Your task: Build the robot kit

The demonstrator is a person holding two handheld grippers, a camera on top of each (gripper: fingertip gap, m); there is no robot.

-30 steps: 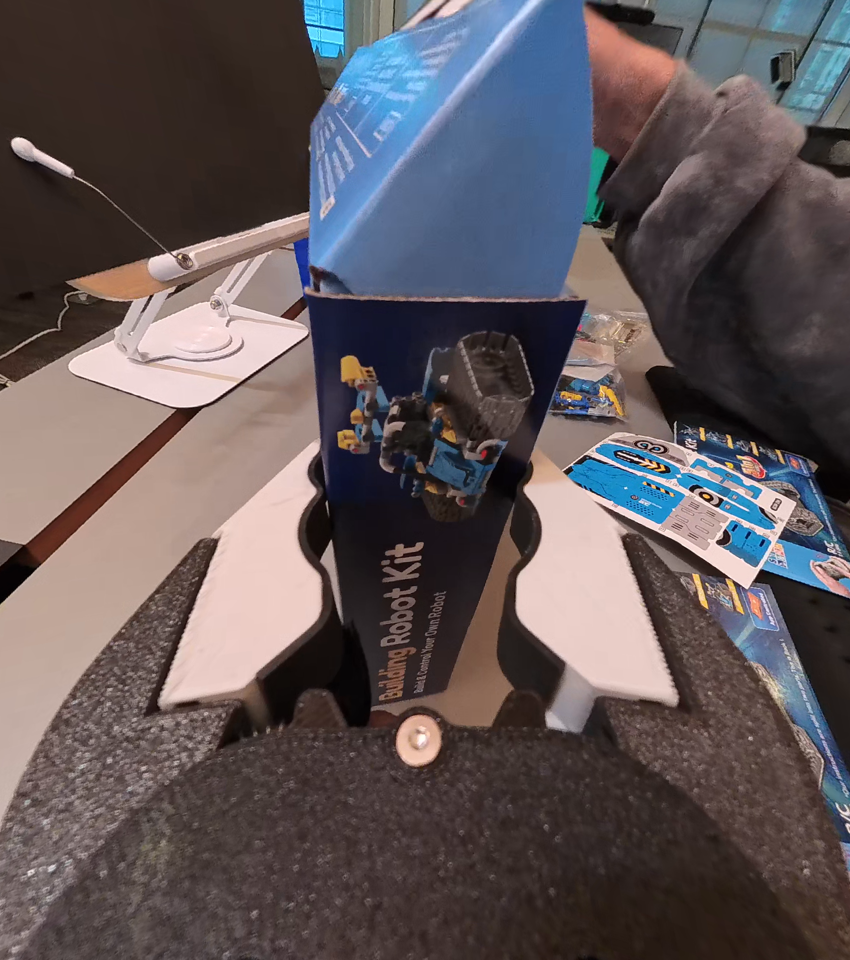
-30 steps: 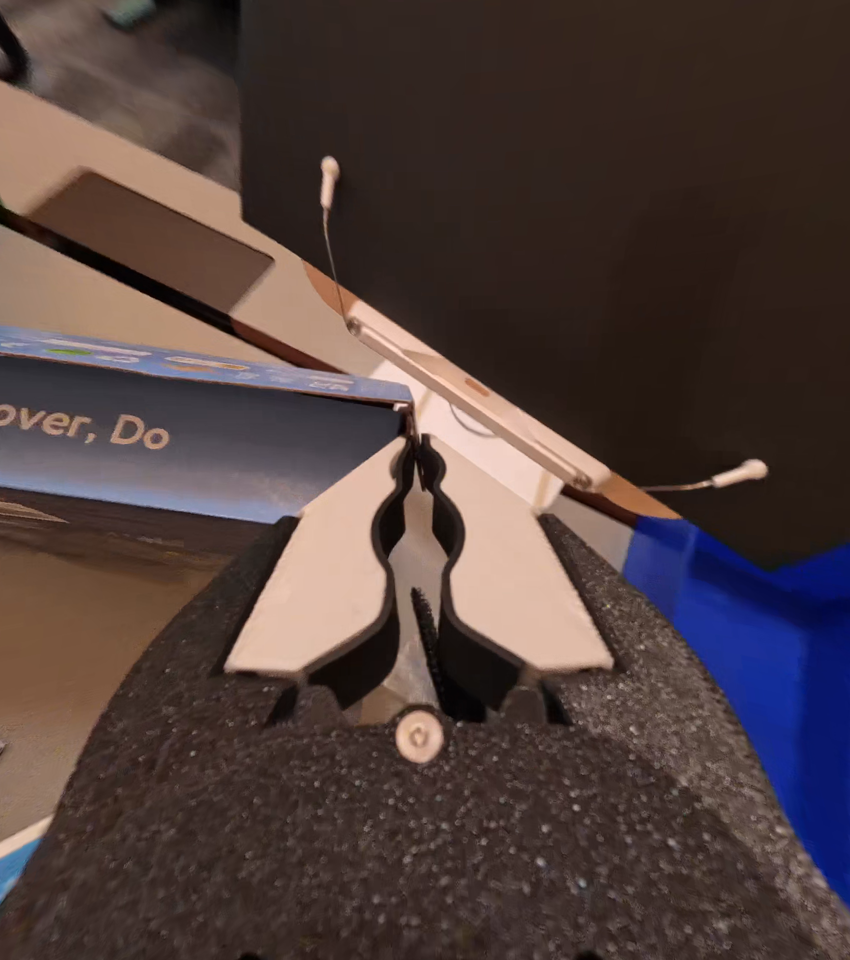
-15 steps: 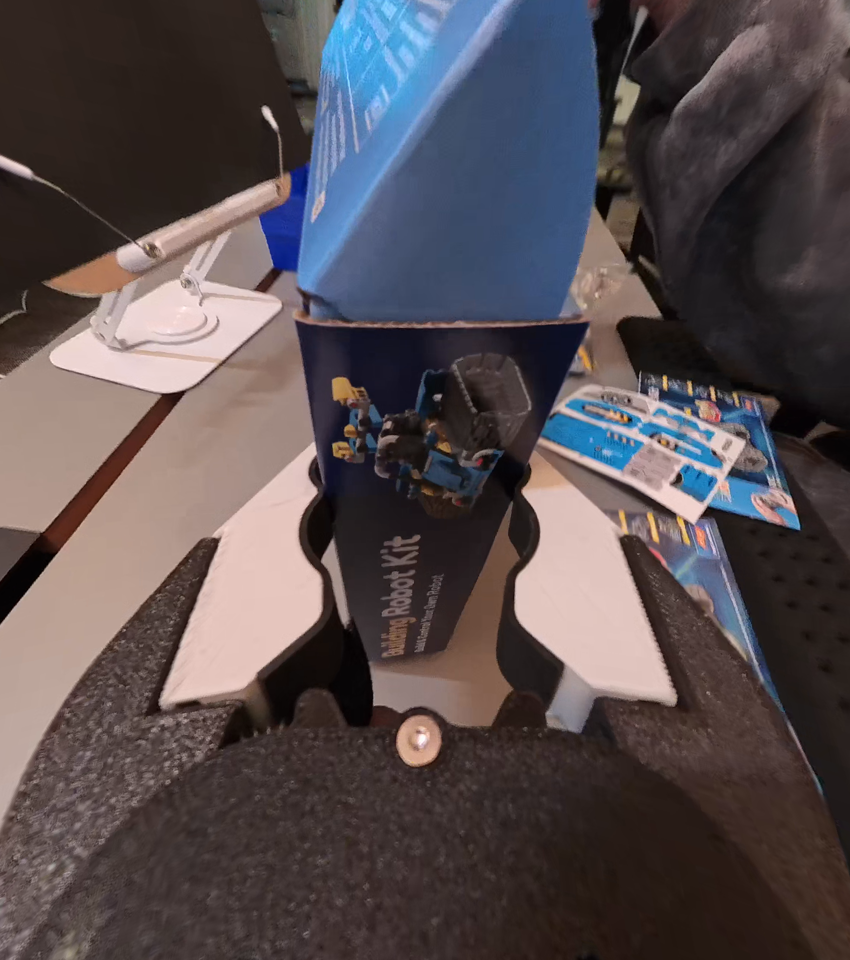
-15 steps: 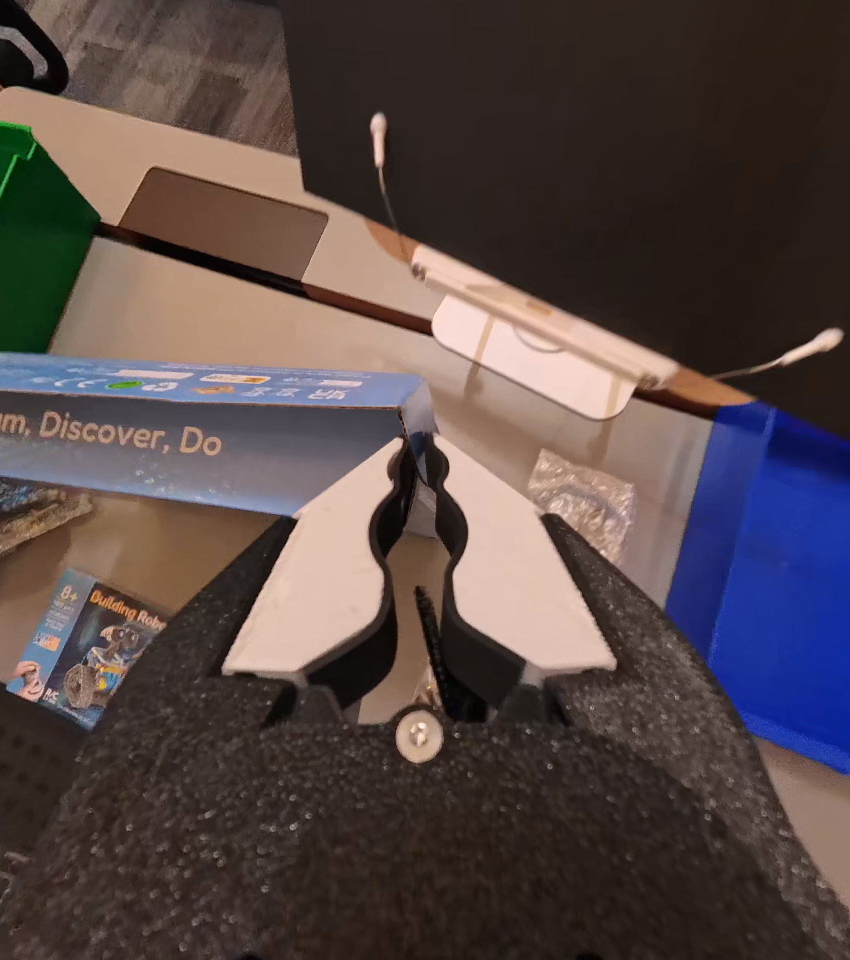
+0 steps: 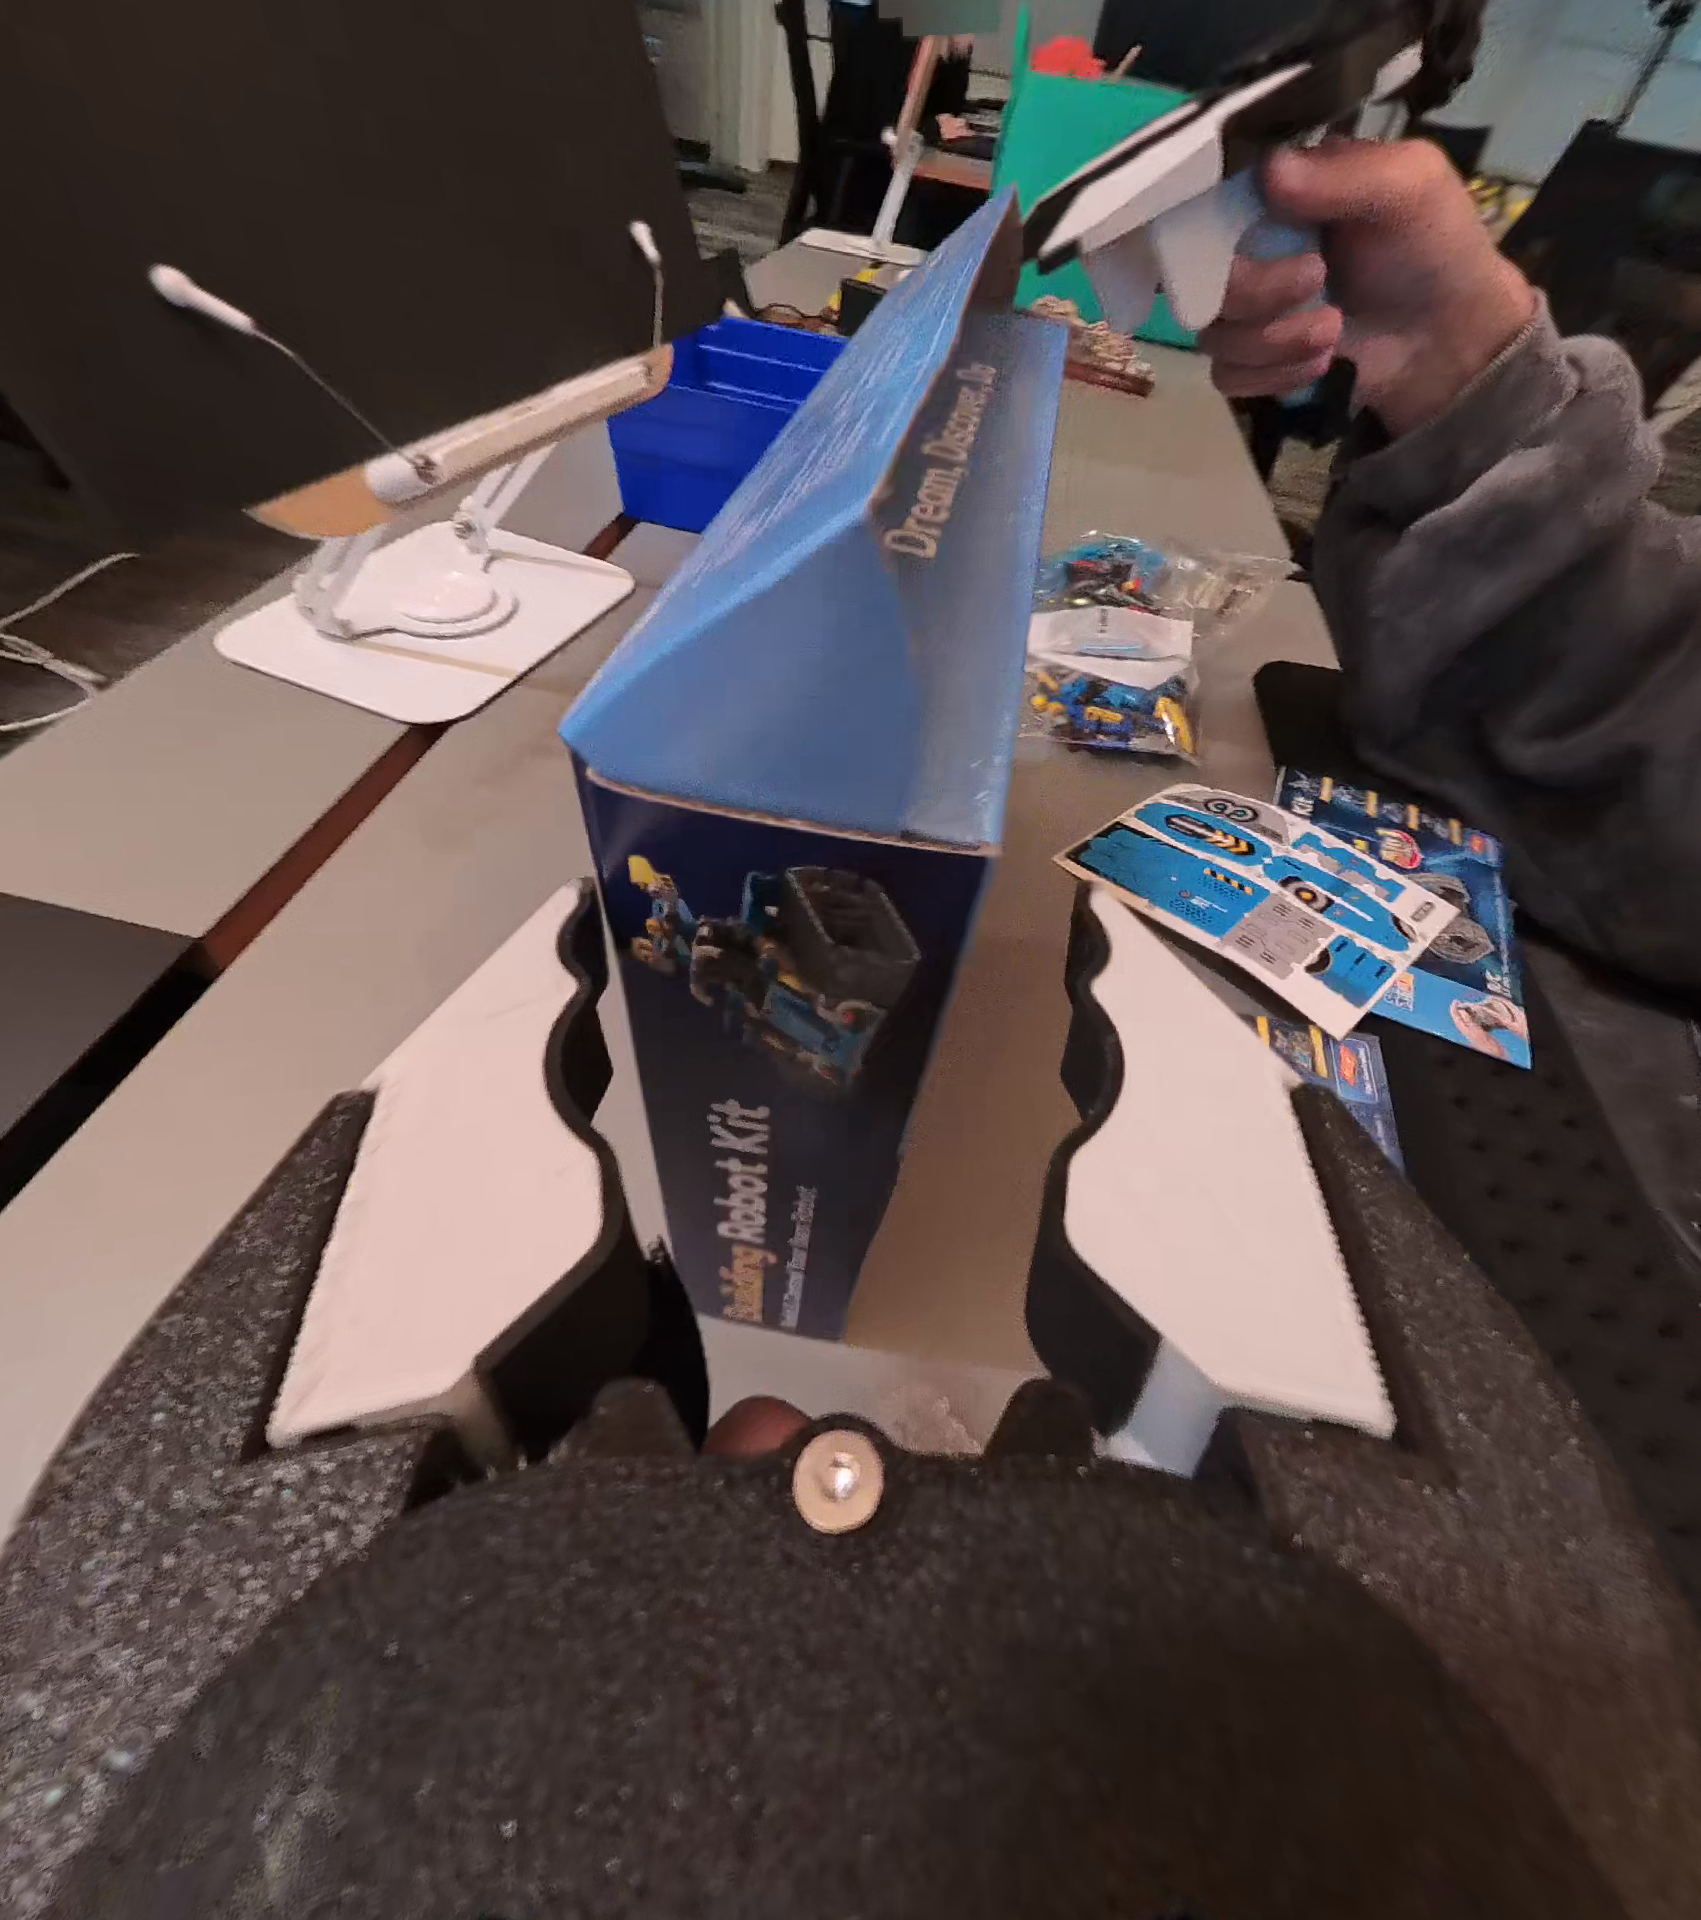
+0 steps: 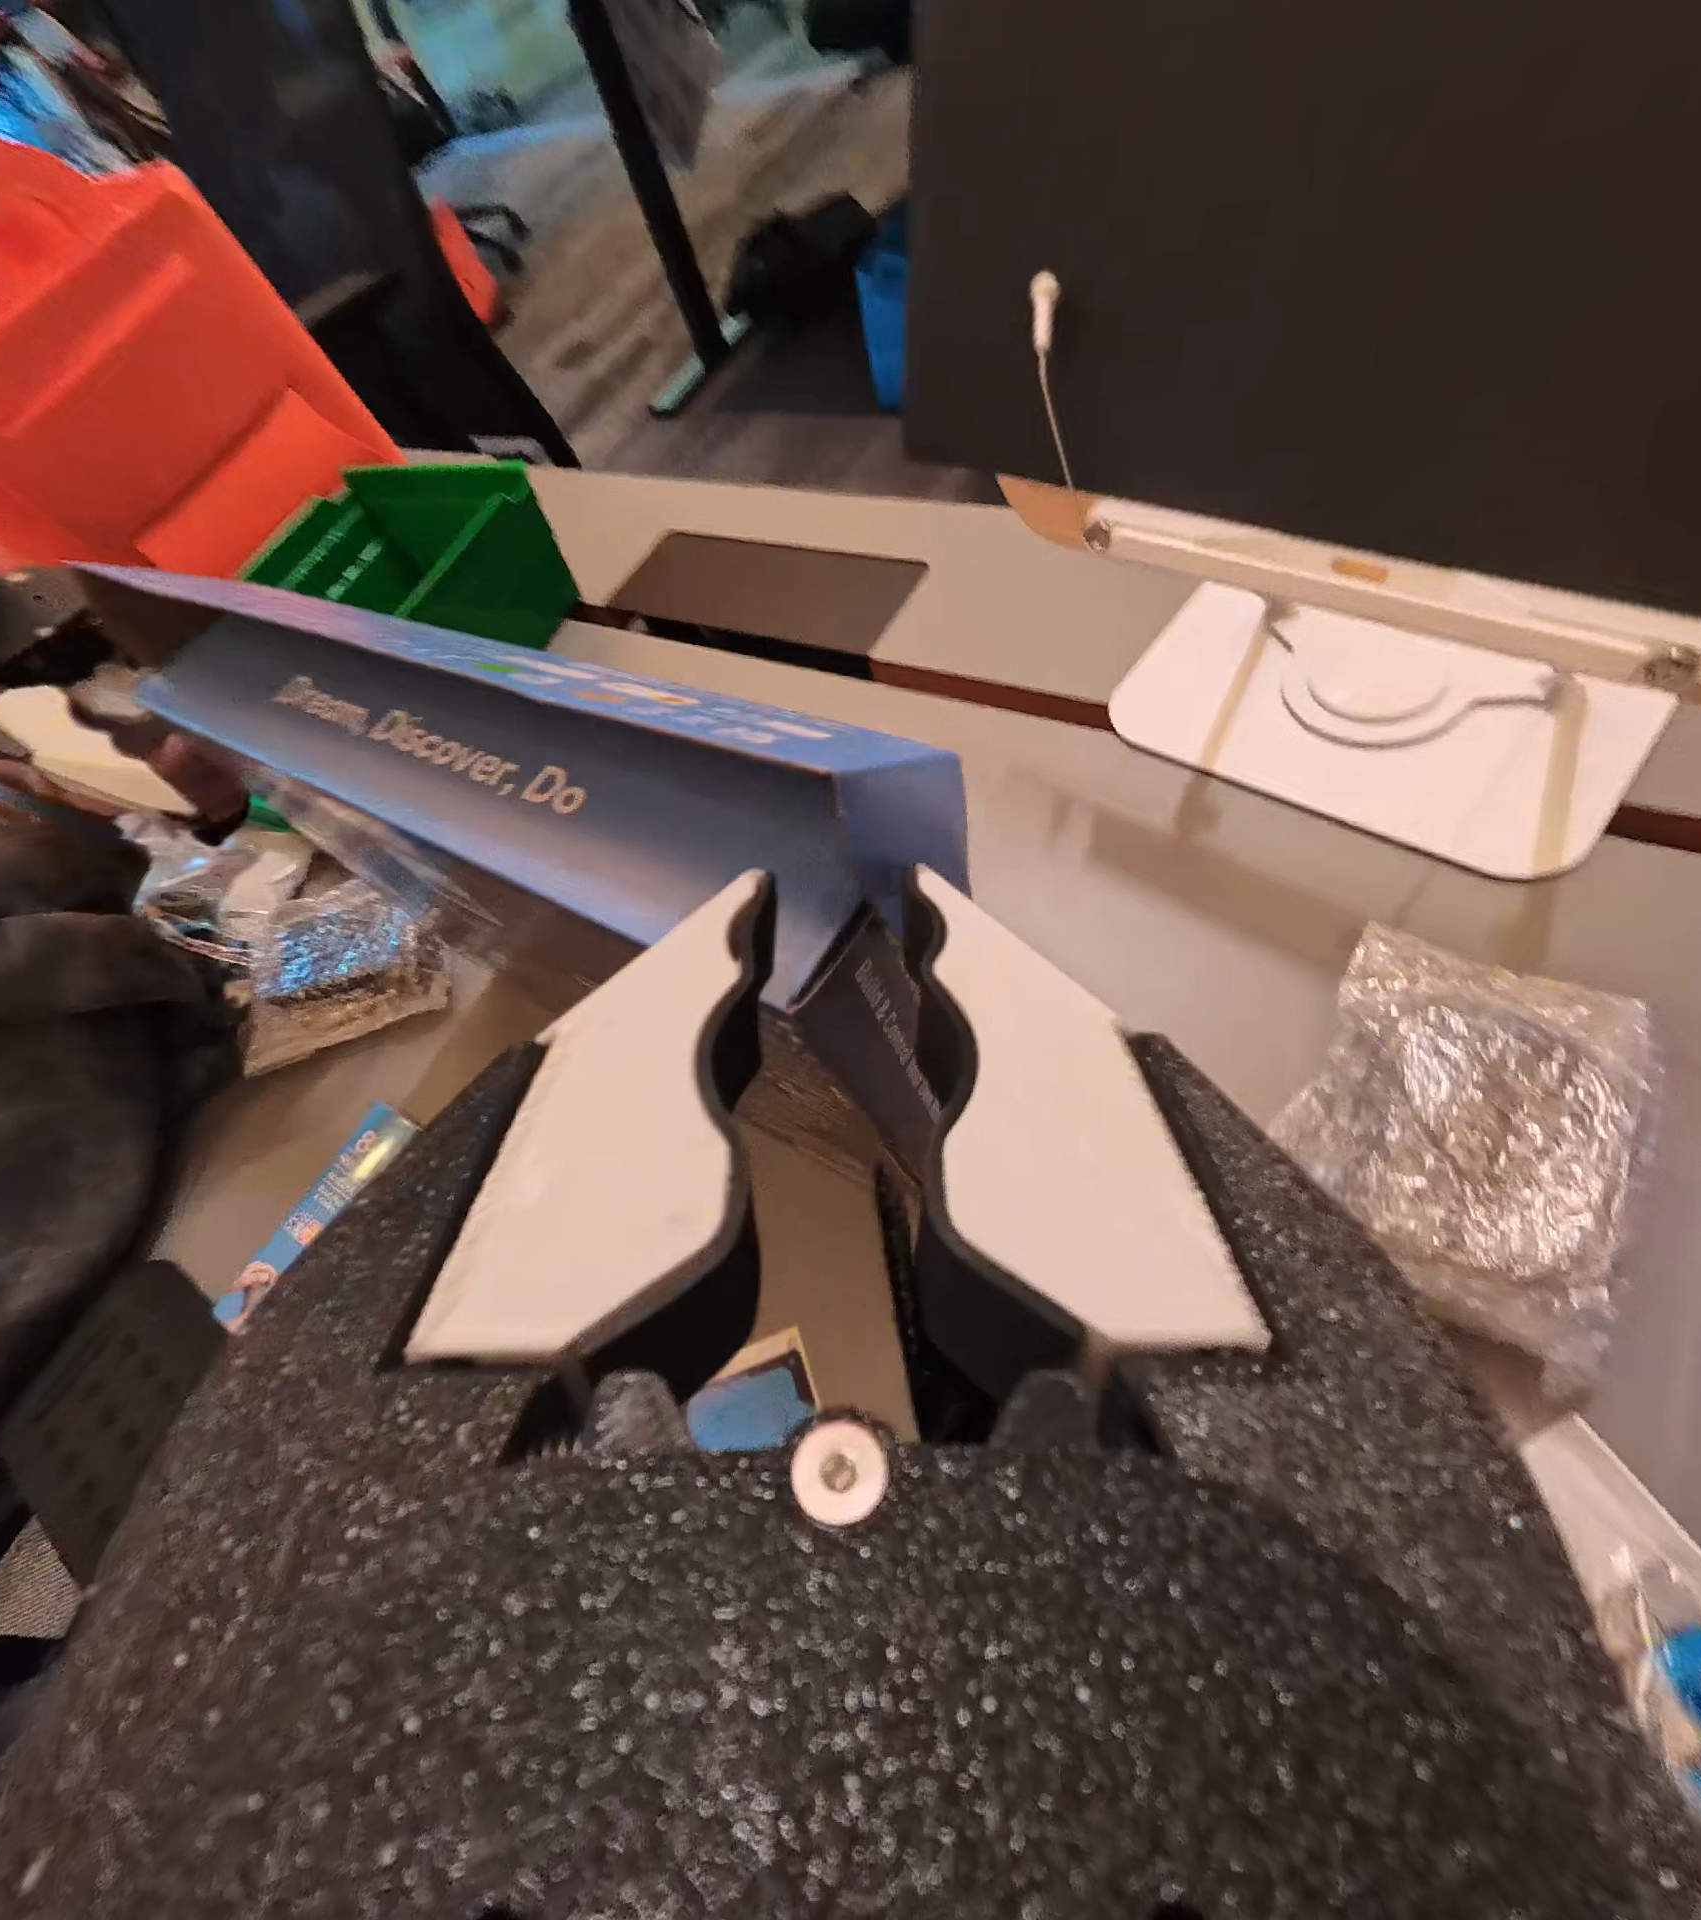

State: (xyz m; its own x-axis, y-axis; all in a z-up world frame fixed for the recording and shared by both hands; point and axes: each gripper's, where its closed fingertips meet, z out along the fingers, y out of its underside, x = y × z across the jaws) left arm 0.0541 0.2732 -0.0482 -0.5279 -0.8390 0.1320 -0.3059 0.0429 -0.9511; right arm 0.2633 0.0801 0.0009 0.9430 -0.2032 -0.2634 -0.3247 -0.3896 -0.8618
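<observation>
On the smooth grey table [image 5: 254, 1039] stood a tall, thin cardboard box [image 5: 794, 1039]. It was dark blue, with a picture of a toy robot truck and some printed words on its end. Its light blue lid [image 5: 825, 582] was tipped up like a slanted roof, with more words along its edge.

The left gripper [image 5: 830, 899] had flat white fingers with wavy black pads and a bumpy black foam body. Its fingers were spread wide, with the box end between them. The box sat close to one finger, and a gap showed at the other.

The right gripper [image 6: 838, 883] was held by a hand [image 5: 1365, 281] in a fuzzy grey sleeve [image 5: 1552, 675]. Its fingers were a little apart, with the far corner of the lid between the tips.

Near the box lay a shiny sticker sheet [image 5: 1261, 914], clear bags of small blue pieces [image 5: 1116, 675] and a crinkly bubble-wrap bag [image 6: 1480, 1132]. A white stand [image 5: 430, 613] and a blue plastic bin [image 5: 721, 416] stood further back.
</observation>
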